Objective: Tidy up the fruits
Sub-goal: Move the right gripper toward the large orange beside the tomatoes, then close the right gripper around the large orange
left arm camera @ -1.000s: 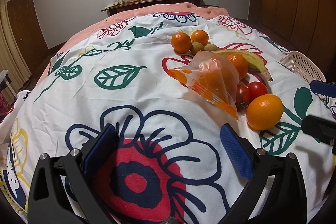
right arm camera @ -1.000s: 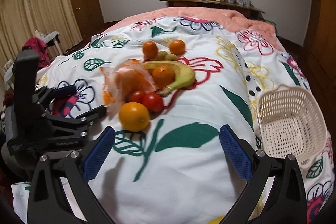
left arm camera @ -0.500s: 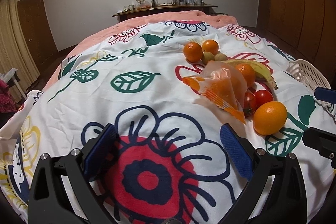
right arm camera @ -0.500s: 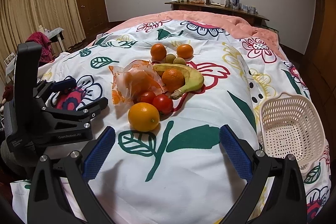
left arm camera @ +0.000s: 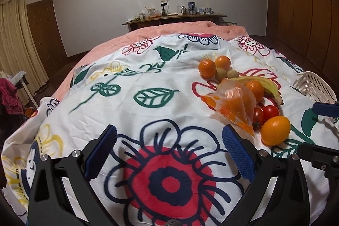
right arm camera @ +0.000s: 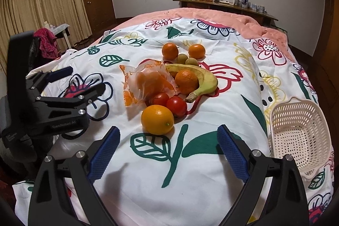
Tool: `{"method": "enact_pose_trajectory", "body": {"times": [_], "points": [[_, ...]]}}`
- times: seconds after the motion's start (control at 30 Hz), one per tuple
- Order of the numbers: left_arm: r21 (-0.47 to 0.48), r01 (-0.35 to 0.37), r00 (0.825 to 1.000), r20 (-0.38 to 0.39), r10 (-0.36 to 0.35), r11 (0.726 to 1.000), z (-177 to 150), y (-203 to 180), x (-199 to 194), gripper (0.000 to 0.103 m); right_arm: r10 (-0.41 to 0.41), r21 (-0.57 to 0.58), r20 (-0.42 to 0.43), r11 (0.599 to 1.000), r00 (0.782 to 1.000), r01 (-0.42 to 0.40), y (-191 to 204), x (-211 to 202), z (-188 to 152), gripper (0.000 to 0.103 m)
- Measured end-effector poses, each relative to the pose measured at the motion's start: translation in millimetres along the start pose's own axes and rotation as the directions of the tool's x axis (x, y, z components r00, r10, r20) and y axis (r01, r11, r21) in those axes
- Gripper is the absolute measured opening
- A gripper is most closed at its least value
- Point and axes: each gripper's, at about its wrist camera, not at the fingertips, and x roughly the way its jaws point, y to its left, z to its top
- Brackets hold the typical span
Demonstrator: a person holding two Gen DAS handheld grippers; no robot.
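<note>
Left wrist view: left gripper [left arm camera: 169, 143] tilts down over the bedspread [left arm camera: 131, 111], jaws apart, empty; fruit lies ahead-right. Right wrist view: right gripper [right arm camera: 168, 144] angled down, jaws closing on nothing, just short of the orange [right arm camera: 157, 119]. The banana [right arm camera: 203, 77] curves crosswise, stem toward the camera; the basket [right arm camera: 300, 132] sits far right.

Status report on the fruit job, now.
Left gripper open, nothing between. Right gripper empty, jaws closing, short of the big orange. Fruit pile loose on the bedspread; basket empty. Plastic bag lies against the pile.
</note>
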Motion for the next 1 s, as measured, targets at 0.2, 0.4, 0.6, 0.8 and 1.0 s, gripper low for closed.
{"method": "enact_pose_trajectory", "body": {"times": [0.2, 0.4, 0.6, 0.8, 1.0], "points": [[-0.015, -0.023, 1.000, -0.007, 0.023, 1.000, 2.9, 7.9, 0.7, 0.101, 0.025, 0.009, -0.029, 1.000, 0.999, -0.025, 2.7, 8.1, 9.0, 0.084], [-0.010, -0.024, 1.000, 0.000, 0.024, 1.000, 4.7, 8.2, -1.7, 0.101, 0.030, 0.002, -0.080, 1.000, 0.996, -0.030, 9.6, 22.0, 11.7, 0.079], [-0.008, -0.028, 1.000, 0.003, 0.028, 1.000, 7.0, 8.8, -3.5, 0.101, 0.027, 0.018, -0.124, 1.000, 0.992, -0.025, 9.4, 33.8, 13.9, 0.070], [-0.006, -0.029, 1.000, 0.000, 0.029, 1.000, 7.9, 10.4, -3.5, 0.101, 0.021, 0.009, -0.147, 1.000, 0.989, -0.020, 12.0, 44.1, 16.7, 0.065], [0.014, -0.022, 1.000, -0.002, 0.022, 1.000, 10.6, 7.7, -2.5, 0.101, 0.002, -0.006, -0.167, 1.000, 0.986, -0.003, 14.5, 50.9, 17.9, 0.050]]}}
